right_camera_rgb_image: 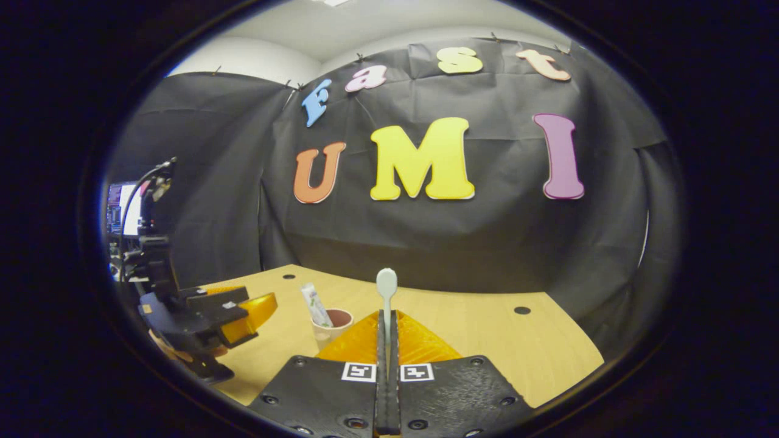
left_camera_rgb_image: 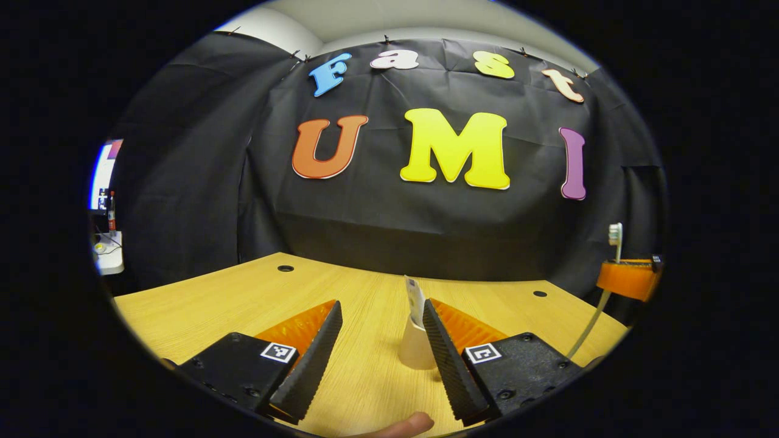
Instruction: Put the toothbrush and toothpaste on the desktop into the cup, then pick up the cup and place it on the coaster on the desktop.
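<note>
1. Fingers first: on my right gripper [right_camera_rgb_image: 387,340] the two fingers are pressed together on the toothbrush [right_camera_rgb_image: 386,292], its handle pinched in the seam between them and its head standing upright above the tips.
2. On my left gripper [left_camera_rgb_image: 380,340] the fingers are spread wide with nothing between the pads; the cup [left_camera_rgb_image: 417,350] stands on the desktop [left_camera_rgb_image: 243,292] just ahead of them, partly behind the right-hand finger.
3. From the left gripper view I also see the toothbrush off to the far right, head up, held well above the table.
4. Toothpaste [right_camera_rgb_image: 316,304] already stands in the cup, leaning against the rim, its top poking out. I judge that half of the loading is done.
5. So the step in hand, as I read it, is carrying the toothbrush over to the cup. From the right gripper view the cup sits left of my fingertips and lower down, near but not under the brush.
6. Next move calls for shifting the right gripper leftward until the handle's lower end hangs over the cup mouth beside the tube, then lowering and releasing.
7. Risk I would watch: the cup looks light, and the tube leans, so a nudge could tip it. My open left gripper is close enough to steady it.
8. I cannot make out the coaster from either view, so I would need to find it before the final lift.
</note>
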{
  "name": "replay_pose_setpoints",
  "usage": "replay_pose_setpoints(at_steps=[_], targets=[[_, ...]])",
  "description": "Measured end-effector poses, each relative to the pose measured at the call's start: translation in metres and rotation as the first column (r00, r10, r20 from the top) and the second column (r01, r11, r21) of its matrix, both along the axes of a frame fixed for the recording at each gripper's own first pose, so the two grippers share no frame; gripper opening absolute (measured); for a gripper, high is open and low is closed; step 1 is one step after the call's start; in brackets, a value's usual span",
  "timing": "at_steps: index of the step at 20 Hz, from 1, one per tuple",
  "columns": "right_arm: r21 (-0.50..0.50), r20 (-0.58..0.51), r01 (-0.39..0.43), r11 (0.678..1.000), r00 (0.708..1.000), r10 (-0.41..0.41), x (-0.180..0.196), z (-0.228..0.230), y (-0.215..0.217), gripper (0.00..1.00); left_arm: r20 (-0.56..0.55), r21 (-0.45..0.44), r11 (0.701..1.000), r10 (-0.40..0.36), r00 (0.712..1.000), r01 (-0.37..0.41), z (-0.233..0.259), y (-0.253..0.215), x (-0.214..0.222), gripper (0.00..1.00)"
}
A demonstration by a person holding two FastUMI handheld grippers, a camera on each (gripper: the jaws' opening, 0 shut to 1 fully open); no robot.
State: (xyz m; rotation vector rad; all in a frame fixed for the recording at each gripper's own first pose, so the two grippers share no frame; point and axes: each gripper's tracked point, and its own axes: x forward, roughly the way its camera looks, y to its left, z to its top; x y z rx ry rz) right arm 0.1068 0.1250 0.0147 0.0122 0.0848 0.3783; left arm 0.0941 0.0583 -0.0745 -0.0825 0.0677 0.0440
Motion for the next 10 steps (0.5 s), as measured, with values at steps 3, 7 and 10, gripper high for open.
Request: replay_pose_setpoints(at_steps=[3,7,10], targets=[[0.015,-0.002,-0.024,1.000,1.000,0.024,0.015,0.012,0.033,0.00,0.012,0.003,1.000,-0.004,1.000,0.004,0.004,0.004,-0.027,0.85],[0.025,0.000,-0.046,0.999,0.999,0.046,0.040,0.027,0.073,0.00,0.038,0.002,0.998,-0.059,0.998,0.059,0.012,-0.003,-0.058,0.85],[0.042,0.019,-0.040,0.998,0.999,0.039,0.060,0.043,0.098,0.00,0.024,0.030,0.994,-0.106,0.994,0.105,0.007,-0.008,-0.075,0.85]])
